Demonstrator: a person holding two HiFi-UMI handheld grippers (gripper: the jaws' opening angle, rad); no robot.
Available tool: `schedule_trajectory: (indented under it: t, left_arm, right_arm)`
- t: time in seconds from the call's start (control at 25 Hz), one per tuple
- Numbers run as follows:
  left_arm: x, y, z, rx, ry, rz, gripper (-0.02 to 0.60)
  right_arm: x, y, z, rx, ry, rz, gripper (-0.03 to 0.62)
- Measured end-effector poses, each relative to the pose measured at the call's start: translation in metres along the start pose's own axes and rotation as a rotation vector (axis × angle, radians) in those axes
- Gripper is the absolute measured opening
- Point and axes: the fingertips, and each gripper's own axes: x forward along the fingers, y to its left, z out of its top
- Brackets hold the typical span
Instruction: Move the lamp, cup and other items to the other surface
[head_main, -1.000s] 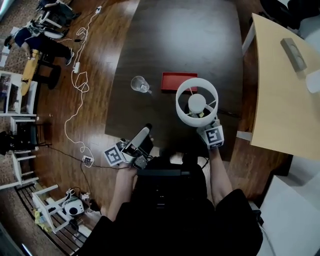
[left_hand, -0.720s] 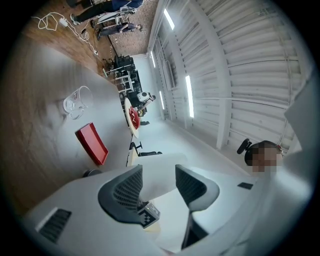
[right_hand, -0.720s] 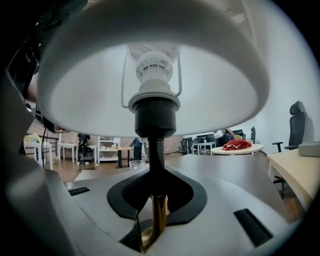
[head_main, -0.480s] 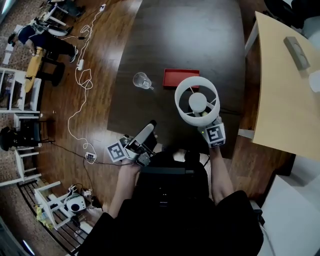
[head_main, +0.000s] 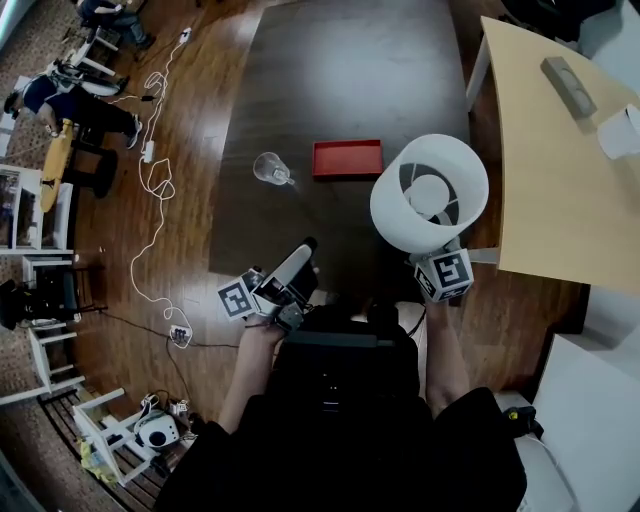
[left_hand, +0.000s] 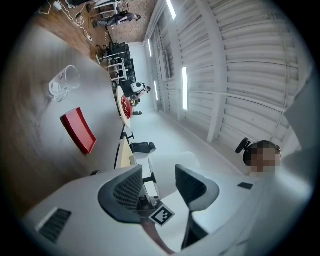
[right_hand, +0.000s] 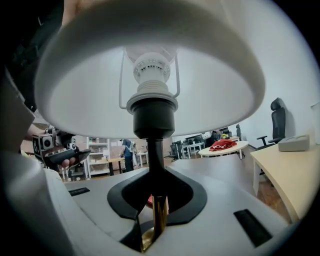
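My right gripper is shut on the thin dark stem of the lamp, low down near its brass part; its jaws closed on it moments ago. The lamp's white shade fills the top of the right gripper view and hangs in the air over the right edge of the dark table. A clear glass cup and a red tray sit on that table. My left gripper hovers at the table's near edge, open and empty. Its own view shows the cup and tray far off.
A light wooden table stands to the right, with a grey box and a white item near its far end. Cables trail over the wood floor at the left. Chairs and shelves stand further left.
The lamp has risen off the dark table and shifted right toward the light wooden table, carried by my right gripper. My left gripper has crept slightly forward.
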Motion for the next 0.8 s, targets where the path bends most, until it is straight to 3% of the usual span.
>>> schedule_trajectory:
  t: [0.28, 0.52, 0.8]
  left_arm:
    - [0.001, -0.006, -0.004, -0.028, 0.093, -0.091, 0.221]
    - [0.01, -0.022, -0.007, -0.048, 0.221, -0.196, 0.221]
    - [0.003, -0.035, -0.025, -0.066, 0.392, -0.295, 0.221]
  right_arm:
    - [-0.047, 0.0, 0.039, 0.046, -0.056, -0.158, 0.066]
    - [-0.111, 0.004, 0.067, 0.099, -0.089, -0.373, 0.066]
    - [-0.191, 0.039, 0.089, 0.132, -0.154, -0.613, 0.066]
